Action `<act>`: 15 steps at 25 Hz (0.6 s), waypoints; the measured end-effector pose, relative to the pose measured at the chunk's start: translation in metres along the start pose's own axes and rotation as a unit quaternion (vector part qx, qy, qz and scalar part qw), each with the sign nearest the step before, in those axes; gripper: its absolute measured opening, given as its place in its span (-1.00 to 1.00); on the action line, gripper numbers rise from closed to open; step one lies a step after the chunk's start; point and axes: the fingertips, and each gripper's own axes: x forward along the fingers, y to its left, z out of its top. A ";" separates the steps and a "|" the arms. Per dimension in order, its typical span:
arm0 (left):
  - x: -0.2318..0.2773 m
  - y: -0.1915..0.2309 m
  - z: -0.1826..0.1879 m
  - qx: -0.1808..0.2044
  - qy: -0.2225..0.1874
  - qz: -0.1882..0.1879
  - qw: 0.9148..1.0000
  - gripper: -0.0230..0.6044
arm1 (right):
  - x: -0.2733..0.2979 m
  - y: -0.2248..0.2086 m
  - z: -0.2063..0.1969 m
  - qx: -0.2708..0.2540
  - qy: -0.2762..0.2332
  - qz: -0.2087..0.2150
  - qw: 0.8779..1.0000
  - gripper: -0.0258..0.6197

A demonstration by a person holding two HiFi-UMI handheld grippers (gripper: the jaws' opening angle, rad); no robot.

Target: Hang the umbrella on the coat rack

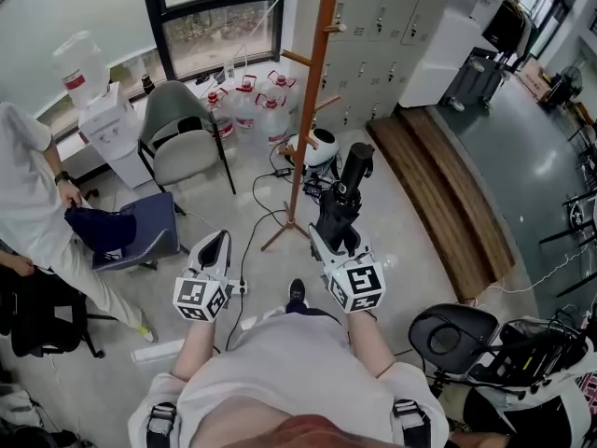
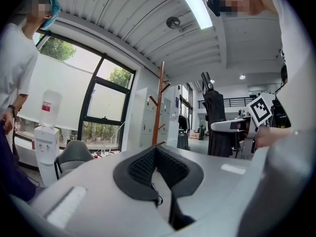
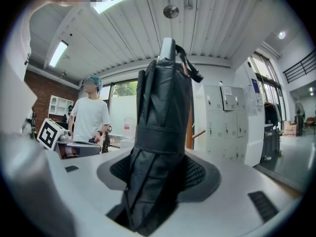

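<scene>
Spreading under everything in the head view, the pale floor (image 1: pixel 401 250) carries a long wooden platform (image 1: pixel 448 194) along the right side. The orange-brown coat rack (image 1: pixel 308 110) rises at upper centre, its pegs bare and its feet splayed on the floor amid loose cables. At the left edge a person in a white shirt (image 1: pixel 28 185) stands beside a dark blue seat (image 1: pixel 140 231). A grey chair (image 1: pixel 182 138) and a white water dispenser (image 1: pixel 103 119) sit further up at the left, under the window.

The umbrella (image 1: pixel 345 203) is black, folded and strapped closed. It stands upright at frame centre, just right of the rack's pole (image 2: pixel 158 107), near it but not touching, and on no peg. The right tool (image 1: pixel 334 236) has it clamped: in the right gripper view both ribbed pads press the folded cloth (image 3: pixel 160 147) from either side, the jaws held wide by its bulk. The left tool (image 1: pixel 215 245) sits lower left of the rack's feet; in the left gripper view its pads (image 2: pixel 143 164) meet at their tips with nothing between them.
</scene>
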 end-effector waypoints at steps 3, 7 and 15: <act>0.022 0.015 0.004 0.002 -0.004 0.010 1.000 -0.90 | 0.027 -0.010 0.003 -0.003 -0.003 0.014 1.000 -0.16; 0.086 0.021 0.016 0.007 -0.008 0.035 0.999 -0.90 | 0.072 -0.060 0.006 -0.001 -0.006 0.042 0.999 -0.16; 0.153 0.032 0.033 0.018 -0.014 0.059 0.998 -0.90 | 0.122 -0.098 0.017 -0.012 -0.018 0.090 0.996 -0.16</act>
